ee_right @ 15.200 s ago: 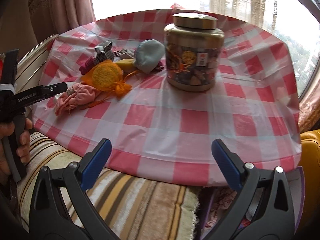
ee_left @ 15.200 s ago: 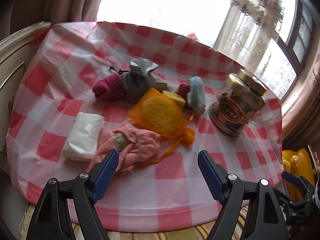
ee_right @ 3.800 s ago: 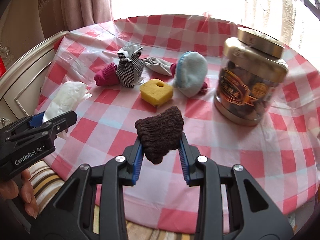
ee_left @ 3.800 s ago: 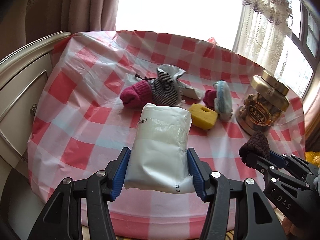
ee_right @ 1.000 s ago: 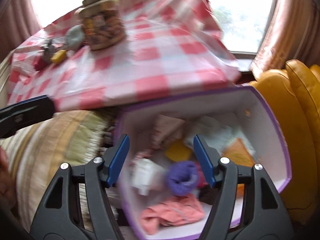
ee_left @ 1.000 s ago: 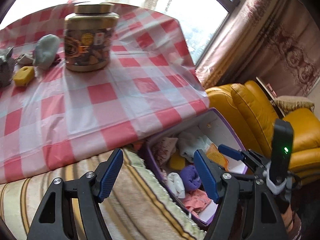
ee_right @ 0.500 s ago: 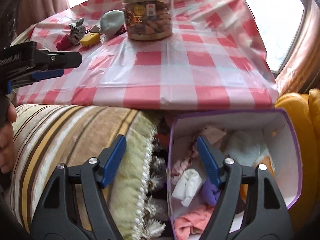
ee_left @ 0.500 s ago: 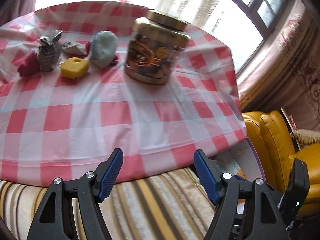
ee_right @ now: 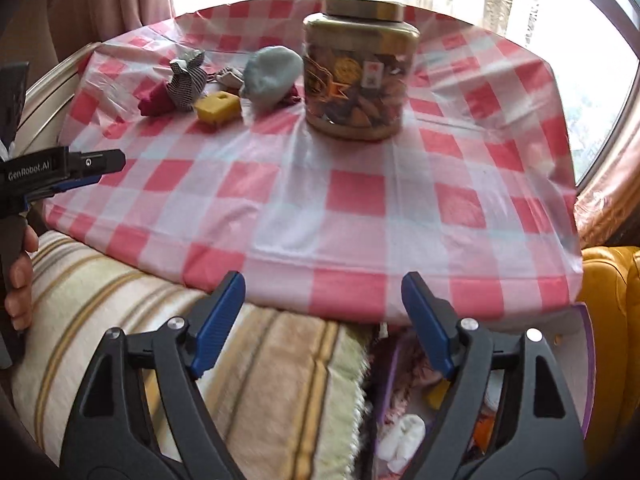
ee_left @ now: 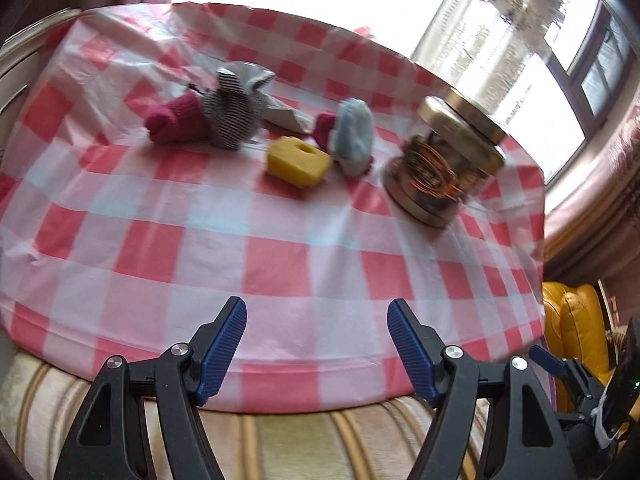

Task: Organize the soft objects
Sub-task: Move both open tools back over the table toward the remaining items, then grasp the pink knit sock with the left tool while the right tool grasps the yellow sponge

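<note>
On the red-checked table (ee_left: pixel 280 248) lie a yellow sponge (ee_left: pixel 298 162), a pale blue soft piece (ee_left: pixel 354 136), a dark red sock (ee_left: pixel 176 120) and a black-and-white checked pouch (ee_left: pixel 236 116). My left gripper (ee_left: pixel 316 344) hangs open and empty over the table's near edge. My right gripper (ee_right: pixel 322 316) is empty too, its jaws still opening, over the table edge and the striped cushion (ee_right: pixel 140 320). The same sponge (ee_right: pixel 218 110), blue piece (ee_right: pixel 272 74) and pouch (ee_right: pixel 188 80) show far left in the right wrist view. The purple box (ee_right: pixel 586 360) of soft things sits below right.
A gold-lidded jar (ee_right: pixel 360 68) stands on the table right of the soft things, also seen as the jar (ee_left: pixel 444 160). A yellow armchair (ee_left: pixel 572 320) is at the right. A hand (ee_right: pixel 20 280) holds the left gripper at the left edge.
Both grippers swung away from the purple box toward the table. The box slid to the bottom right of the right wrist view; the soft things moved to the middle of the left wrist view.
</note>
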The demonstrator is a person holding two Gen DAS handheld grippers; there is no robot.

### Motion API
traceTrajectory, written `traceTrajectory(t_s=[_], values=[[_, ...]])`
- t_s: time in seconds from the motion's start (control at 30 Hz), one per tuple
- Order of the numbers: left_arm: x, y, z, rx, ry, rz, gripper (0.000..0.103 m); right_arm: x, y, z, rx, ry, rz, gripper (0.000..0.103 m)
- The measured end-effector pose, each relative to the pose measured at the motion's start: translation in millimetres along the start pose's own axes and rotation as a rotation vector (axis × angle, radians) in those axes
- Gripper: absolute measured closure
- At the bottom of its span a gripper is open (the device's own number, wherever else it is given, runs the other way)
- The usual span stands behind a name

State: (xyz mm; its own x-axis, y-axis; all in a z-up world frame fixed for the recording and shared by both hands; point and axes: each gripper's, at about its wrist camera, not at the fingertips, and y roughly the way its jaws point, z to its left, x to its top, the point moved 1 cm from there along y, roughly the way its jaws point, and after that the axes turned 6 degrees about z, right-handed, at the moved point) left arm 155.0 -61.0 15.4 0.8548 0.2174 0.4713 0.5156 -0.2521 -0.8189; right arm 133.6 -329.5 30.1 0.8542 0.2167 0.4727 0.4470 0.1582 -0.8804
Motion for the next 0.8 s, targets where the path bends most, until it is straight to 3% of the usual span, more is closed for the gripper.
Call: traceTrajectory(t_s=[0.37,0.53,0.8], values=[[35,-13,63,0.066,-0.074,-0.072,0.029,63,19,50,0.037,-0.066,-0.029,0.016],[65,-12,87,0.061,-0.114,-0.096,0.029,114,32,77,0.086,-0.082,-0.059,0.015],[135,-4,118,0.062,-0.179,-0.148,0.029,214,66,107,0.066,-0.087,-0.113,0.013]])
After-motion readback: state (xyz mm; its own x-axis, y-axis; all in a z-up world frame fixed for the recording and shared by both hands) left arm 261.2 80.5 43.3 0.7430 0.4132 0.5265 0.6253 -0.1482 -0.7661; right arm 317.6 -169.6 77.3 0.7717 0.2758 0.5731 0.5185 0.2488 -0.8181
